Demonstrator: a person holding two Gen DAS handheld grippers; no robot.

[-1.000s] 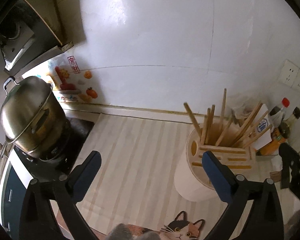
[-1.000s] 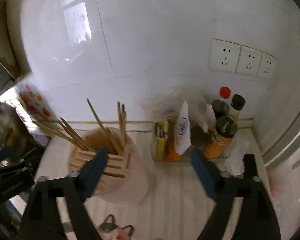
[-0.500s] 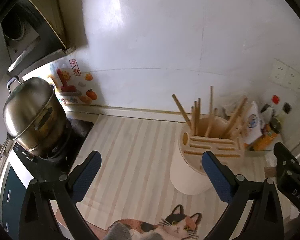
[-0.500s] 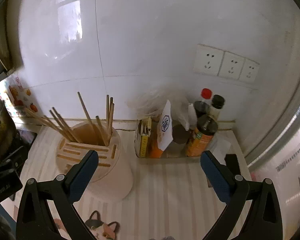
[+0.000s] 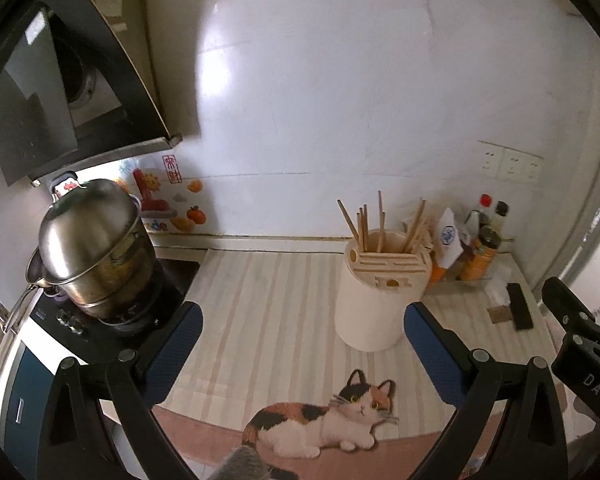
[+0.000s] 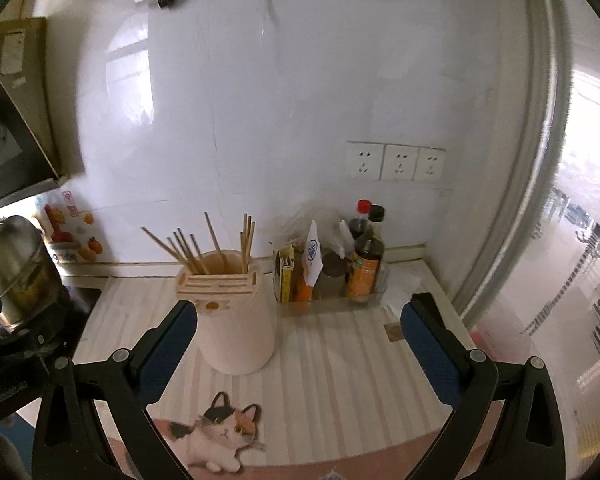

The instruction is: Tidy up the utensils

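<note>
A kitchen table (image 5: 268,304) covered with a pale striped mat runs along a glossy white wall. Near its middle stands a cream-coloured round plastic utensil holder (image 5: 380,292) with a slotted wooden top. A bunch of wooden chopsticks (image 5: 364,224) stands in its open back compartment, leaning apart in different directions, tips upward. From the right wrist camera the same holder (image 6: 236,320) sits just left of centre, its chopsticks (image 6: 204,244) fanning out to the left and straight up.

The left gripper (image 5: 302,344) is held above the table's front edge with its two blue-padded black fingers (image 5: 172,352) spread wide, holding nothing; the holder appears between them, closer to the right finger. The right gripper (image 6: 298,344) likewise has its fingers (image 6: 428,348) wide apart and empty, with the holder just inside the left finger. Neither gripper touches the holder.

Just right of the holder, against the wall, a clear tray holds dark sauce bottles (image 6: 366,256), a yellow box and a white packet (image 6: 312,252). A triple white wall socket (image 6: 396,162) is mounted above them. At the left end of the table a lidded stainless steel pot (image 5: 92,248) sits on a black stove, beneath a dark range hood (image 5: 60,92). A cat picture (image 5: 328,420), calico and lying down, is printed on the mat's front edge.
</note>
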